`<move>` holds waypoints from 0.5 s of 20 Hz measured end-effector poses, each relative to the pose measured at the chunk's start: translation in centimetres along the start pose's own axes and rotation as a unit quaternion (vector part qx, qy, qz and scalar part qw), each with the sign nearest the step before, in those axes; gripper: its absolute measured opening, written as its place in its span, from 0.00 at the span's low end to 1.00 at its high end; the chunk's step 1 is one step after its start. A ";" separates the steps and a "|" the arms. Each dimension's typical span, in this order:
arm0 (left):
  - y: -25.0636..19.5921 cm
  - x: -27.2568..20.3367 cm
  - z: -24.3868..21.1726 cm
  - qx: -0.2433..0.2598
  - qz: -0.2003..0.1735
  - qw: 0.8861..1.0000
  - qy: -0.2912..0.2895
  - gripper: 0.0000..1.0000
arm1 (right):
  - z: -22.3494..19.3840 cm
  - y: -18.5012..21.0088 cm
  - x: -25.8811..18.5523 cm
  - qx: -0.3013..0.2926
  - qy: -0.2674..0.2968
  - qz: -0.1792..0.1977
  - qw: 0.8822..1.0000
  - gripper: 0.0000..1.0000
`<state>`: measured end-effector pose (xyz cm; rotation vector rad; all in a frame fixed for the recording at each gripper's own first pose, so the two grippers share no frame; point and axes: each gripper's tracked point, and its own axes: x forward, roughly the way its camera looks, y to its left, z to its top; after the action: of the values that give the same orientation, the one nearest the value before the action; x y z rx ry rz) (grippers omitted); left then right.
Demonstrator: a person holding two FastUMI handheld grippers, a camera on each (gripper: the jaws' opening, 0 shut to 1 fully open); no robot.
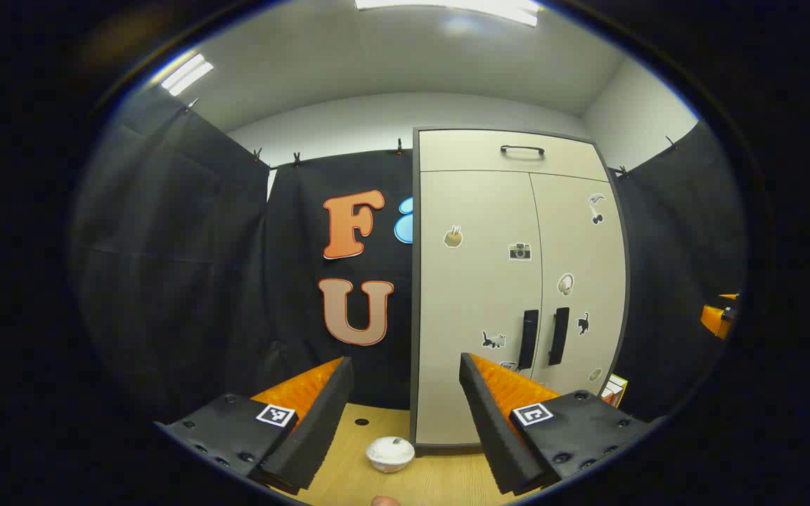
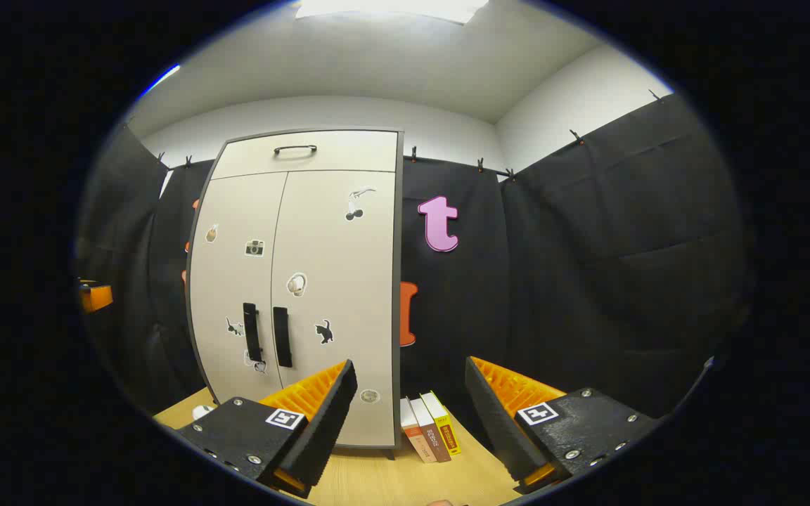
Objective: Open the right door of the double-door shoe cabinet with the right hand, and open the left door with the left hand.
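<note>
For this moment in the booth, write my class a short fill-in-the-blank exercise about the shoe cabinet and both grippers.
1. Both doors of the shoe cabinet are ____.
2. The fingers of the left gripper and right gripper stand ____.
3. Beside the cabinet on the table stand three ____.
4. The white bowl sits on the ____.

Missing words: closed; open; books; table

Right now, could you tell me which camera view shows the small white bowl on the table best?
The left gripper view: the white bowl sits whole on the wooden table, between the open left gripper fingers, in front of the shoe cabinet. The right gripper view catches just a sliver of it at the cabinet's left foot.
</note>
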<state>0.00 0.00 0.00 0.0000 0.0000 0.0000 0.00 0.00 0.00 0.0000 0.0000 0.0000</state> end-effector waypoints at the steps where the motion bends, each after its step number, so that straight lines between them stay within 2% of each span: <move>1: 0.0 0.0 0.1 -0.006 0.001 1.000 -0.001 0.96 | 0.0 -0.2 -0.1 0.001 0.000 -0.002 1.000 0.94; 10: 0.0 -0.5 1.1 -0.018 0.003 1.000 -0.005 0.96 | 0.5 -3.0 -1.0 -0.012 0.002 -0.026 1.000 0.94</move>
<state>-0.50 0.01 1.08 -0.0354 -0.0098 0.0061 -0.98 -2.96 0.46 -0.0237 0.0036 -0.0519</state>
